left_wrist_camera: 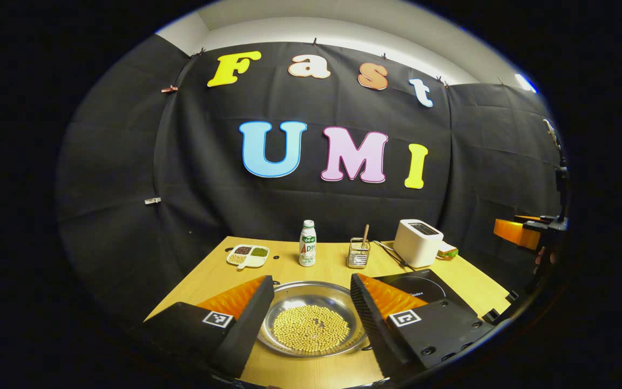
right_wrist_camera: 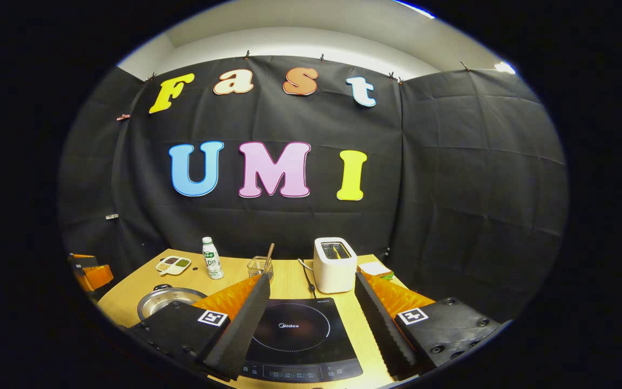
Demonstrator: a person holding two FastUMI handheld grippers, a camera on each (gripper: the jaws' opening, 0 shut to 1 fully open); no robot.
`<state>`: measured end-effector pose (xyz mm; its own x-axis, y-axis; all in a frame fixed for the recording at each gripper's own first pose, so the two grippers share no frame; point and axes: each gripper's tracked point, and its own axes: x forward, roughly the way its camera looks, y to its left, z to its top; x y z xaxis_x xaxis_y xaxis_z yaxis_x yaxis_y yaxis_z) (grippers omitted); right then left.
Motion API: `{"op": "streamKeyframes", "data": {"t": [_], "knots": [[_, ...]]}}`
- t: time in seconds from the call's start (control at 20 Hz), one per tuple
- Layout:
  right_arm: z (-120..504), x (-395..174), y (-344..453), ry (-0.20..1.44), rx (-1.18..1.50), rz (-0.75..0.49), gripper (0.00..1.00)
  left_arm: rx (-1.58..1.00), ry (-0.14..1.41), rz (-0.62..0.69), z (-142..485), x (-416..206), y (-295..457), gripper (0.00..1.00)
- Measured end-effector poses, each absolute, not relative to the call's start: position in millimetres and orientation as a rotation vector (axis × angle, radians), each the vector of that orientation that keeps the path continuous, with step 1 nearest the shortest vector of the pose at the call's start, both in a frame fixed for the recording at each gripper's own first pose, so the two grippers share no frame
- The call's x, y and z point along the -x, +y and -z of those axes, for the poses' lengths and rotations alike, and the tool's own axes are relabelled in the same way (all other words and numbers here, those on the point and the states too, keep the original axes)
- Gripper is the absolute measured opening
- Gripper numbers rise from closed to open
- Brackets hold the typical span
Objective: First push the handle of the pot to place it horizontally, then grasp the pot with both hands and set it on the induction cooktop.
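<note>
Your pot point(left_wrist_camera: 311, 319) sits on the wooden table point(left_wrist_camera: 289, 265) just left of the cooktop point(right_wrist_camera: 295, 337), a shallow steel pan with a layer of pale beans point(left_wrist_camera: 311, 327) across its bottom. In the left gripper view it lies straight ahead, between the spread fingers of your left gripper point(left_wrist_camera: 311, 329), which hangs over it without touching. A small dark stub shows at the pot's near right rim, and in the right gripper view another bit of dark fitting sits at its far rim; which of them is the handle, and how it lies, you cannot tell from here. So treat the handle push as not yet done, and the lift as not begun: the pot rests on the table and the cooktop is bare.

Your right gripper point(right_wrist_camera: 311, 329) hovers with its fingers wide apart, looking down on the black glass of the cooktop, holding nothing. Both grippers are free, so nothing is clamped.

Farther back, along the far edge of the table, stand a small white bottle point(left_wrist_camera: 307, 243), a wire basket point(left_wrist_camera: 358, 254) with a stick in it, and a white toaster point(left_wrist_camera: 418, 242). A divided dish point(left_wrist_camera: 248, 255) of seeds lies at the far left.

What is left is everything: nudge the handle, grasp the rim from both sides, and carry it right, level, so the beans stay put.
</note>
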<state>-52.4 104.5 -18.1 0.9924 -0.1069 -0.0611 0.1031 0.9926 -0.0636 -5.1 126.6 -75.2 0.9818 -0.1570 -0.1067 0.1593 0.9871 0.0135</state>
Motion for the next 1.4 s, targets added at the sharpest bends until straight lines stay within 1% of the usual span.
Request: {"op": "streamKeyframes", "data": {"t": [0.05, 0.1, 0.15, 0.2, 0.25, 0.3, 0.35, 0.4, 0.55, 0.6, 0.65, 0.7, 0.75, 0.85, 0.95, 1.1, 1.3, 1.4], "knots": [[19, 52, 106, 0.069, 0.061, 0.107, 0.98, -0.027, 0.122, 0.161, 81, 5, 131, 0.84], [20, 53, 109, 0.077, 0.058, 0.105, 0.98, -0.029, 0.143, 0.168, 88, 4, 133, 0.81], [22, 53, 112, 0.083, 0.054, 0.100, 0.98, -0.020, 0.160, 0.170, 95, 6, 136, 0.73], [22, 52, 113, 0.087, 0.054, 0.098, 0.98, 0.000, 0.175, 0.179, 100, 8, 137, 0.68], [23, 53, 113, 0.089, 0.058, 0.099, 0.96, 0.019, 0.204, 0.184, 107, 9, 137, 0.59], [23, 54, 112, 0.088, 0.062, 0.100, 0.98, 0.034, 0.235, 0.196, 116, 12, 134, 0.60], [24, 52, 112, 0.086, 0.065, 0.098, 0.98, 0.042, 0.262, 0.200, 122, 13, 133, 0.50], [24, 49, 111, 0.085, 0.070, 0.094, 0.96, 0.042, 0.277, 0.204, 127, 14, 132, 0.47], [30, 37, 104, 0.097, 0.073, 0.082, 0.96, 0.025, 0.329, 0.232, 140, 16, 120, 0.34], [34, 33, 102, 0.107, 0.064, 0.077, 0.98, 0.012, 0.352, 0.238, 149, 18, 115, 0.30], [34, 29, 100, 0.111, 0.052, 0.071, 0.98, -0.009, 0.382, 0.246, 156, 20, 109, 0.24], [35, 24, 98, 0.112, 0.043, 0.065, 0.98, -0.037, 0.416, 0.246, 166, 22, 104, 0.21], [36, 19, 96, 0.118, 0.037, 0.057, 0.98, -0.065, 0.444, 0.236, 173, 23, 102, 0.13], [36, 10, 91, 0.116, 0.026, 0.042, 0.98, -0.078, 0.499, 0.254, 189, 26, 89, 0.05], [41, 4, 90, 0.128, 0.021, 0.021, 0.98, -0.074, 0.562, 0.280, 206, 29, 74, 0.05], [48, -1, 92, 0.147, 0.029, -0.024, 0.98, -0.100, 0.644, 0.252, 233, 27, 76, 0.05], [50, -5, 93, 0.150, 0.033, -0.070, 0.98, -0.115, 0.745, 0.247, 264, 26, 79, 0.05], [51, -7, 90, 0.151, 0.031, -0.080, 0.98, -0.125, 0.792, 0.266, 276, 28, 73, 0.05]]}}
